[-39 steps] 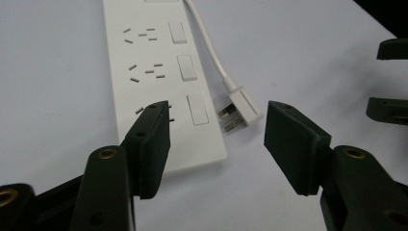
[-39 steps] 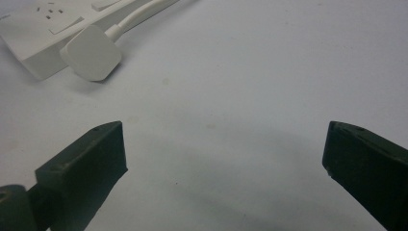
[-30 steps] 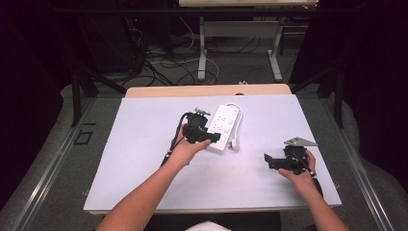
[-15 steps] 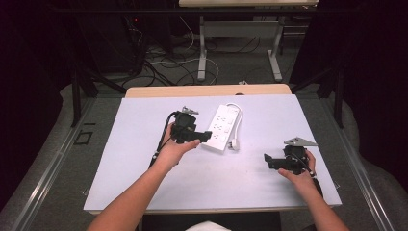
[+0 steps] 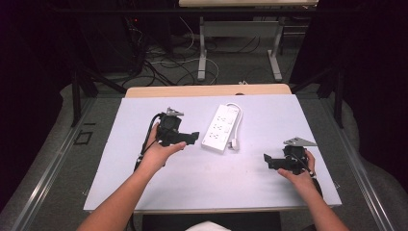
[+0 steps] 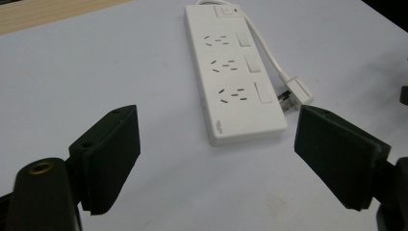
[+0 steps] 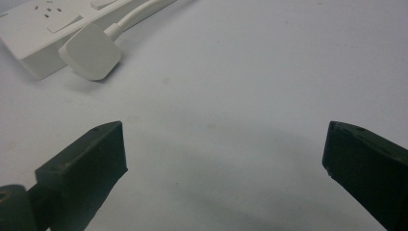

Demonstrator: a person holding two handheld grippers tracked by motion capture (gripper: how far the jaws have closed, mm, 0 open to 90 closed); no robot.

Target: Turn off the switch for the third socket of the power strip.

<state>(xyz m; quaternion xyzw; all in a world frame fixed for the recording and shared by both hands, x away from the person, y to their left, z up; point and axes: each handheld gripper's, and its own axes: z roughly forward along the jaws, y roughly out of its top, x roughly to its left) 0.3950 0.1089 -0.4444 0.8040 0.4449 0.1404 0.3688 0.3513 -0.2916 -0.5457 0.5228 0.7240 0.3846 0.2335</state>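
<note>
White power strip (image 5: 221, 129) lies flat mid-table, a bit toward the far side, its plug (image 5: 235, 143) just beside its near right corner w/ the cord looping back along the right edge. Left gripper (image 5: 191, 138) hovers just left of the strip, jaws wide and holding nothing; right gripper (image 5: 267, 160) sits well apart at the near right, jaws also wide and empty. To grab the strip well, I'd say the left one should square up across the narrow width, not the long way, and come in low so both pads (image 6: 109, 156) land on the side walls w/o nudging the plug.
</note>
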